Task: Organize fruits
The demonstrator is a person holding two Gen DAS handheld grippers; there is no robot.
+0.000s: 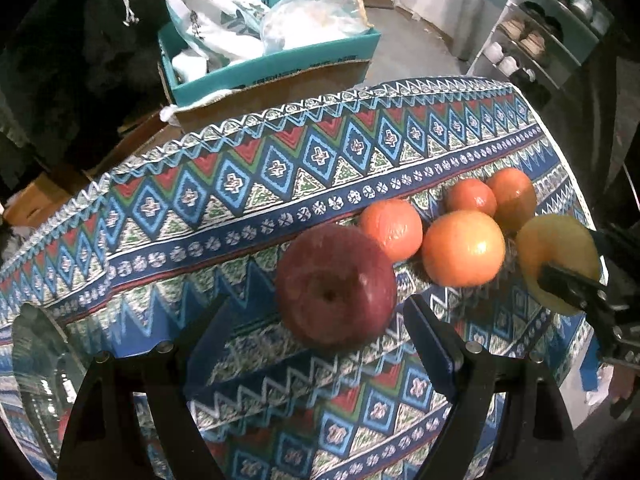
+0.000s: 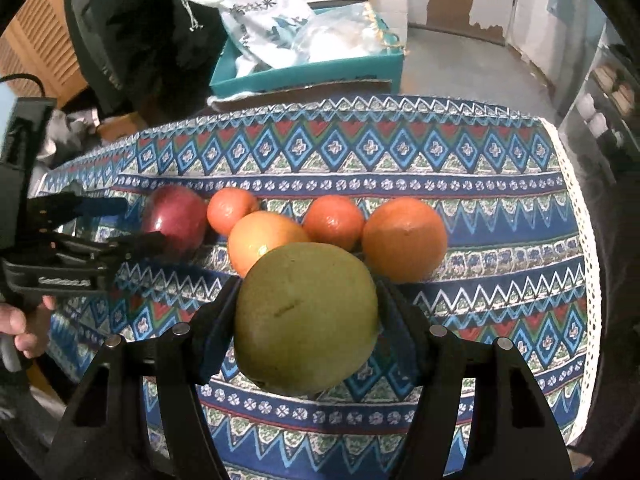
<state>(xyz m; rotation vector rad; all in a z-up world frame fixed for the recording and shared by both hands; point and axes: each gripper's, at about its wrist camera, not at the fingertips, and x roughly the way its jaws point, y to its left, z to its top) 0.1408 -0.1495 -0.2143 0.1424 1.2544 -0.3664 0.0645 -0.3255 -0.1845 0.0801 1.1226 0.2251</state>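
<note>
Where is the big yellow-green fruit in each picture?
Left wrist view: the yellow-green fruit sits at the far right edge, held between the fingers of the right gripper, beside the oranges.
Right wrist view: the same fruit fills the lower middle, clamped between the right gripper's fingers.
Shared landmark: the red apple, at the left end of the fruit row on the patterned tablecloth.
</note>
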